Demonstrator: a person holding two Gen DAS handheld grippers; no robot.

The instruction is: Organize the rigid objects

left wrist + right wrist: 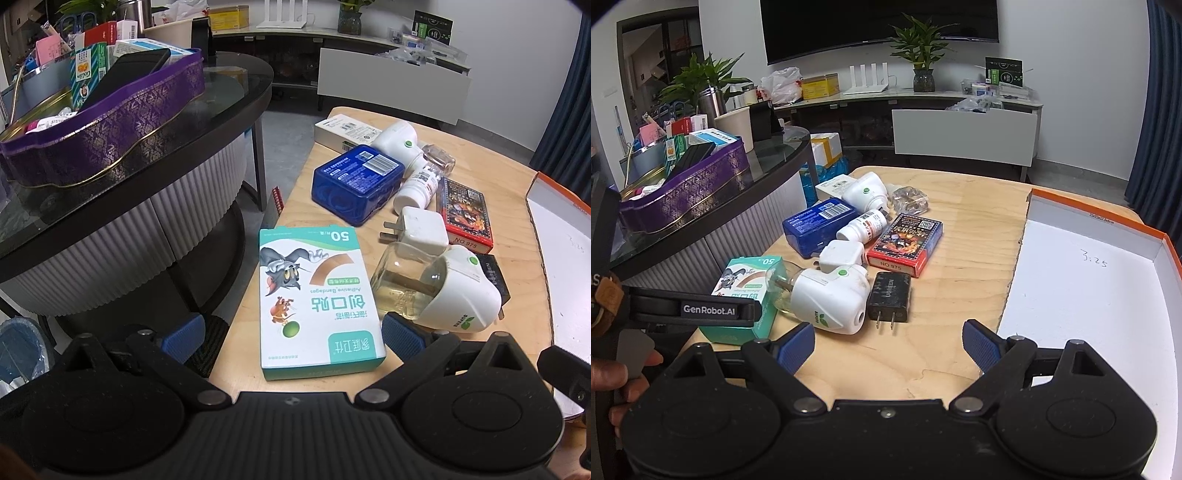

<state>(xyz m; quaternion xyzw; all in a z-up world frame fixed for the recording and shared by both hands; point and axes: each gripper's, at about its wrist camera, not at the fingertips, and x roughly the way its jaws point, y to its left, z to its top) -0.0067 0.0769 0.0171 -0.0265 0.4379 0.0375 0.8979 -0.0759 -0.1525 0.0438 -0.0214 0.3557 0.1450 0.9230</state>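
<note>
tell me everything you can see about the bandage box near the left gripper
The adhesive bandage box is a flat cardboard carton, white on top with teal edges, printed with a cartoon cat and mouse, a tan bandage strip, Chinese text and "50". It looks closed and undamaged. It lies flat near the left edge of the wooden table, print upside down in the left wrist view. The open left hand-held gripper straddles its near end without visibly pressing it. A white plug-in vaporizer lies just to its right.

Blue tin (356, 182); purple gold-patterned tin (107, 125); orange-rimmed white box (1097, 236)
</note>
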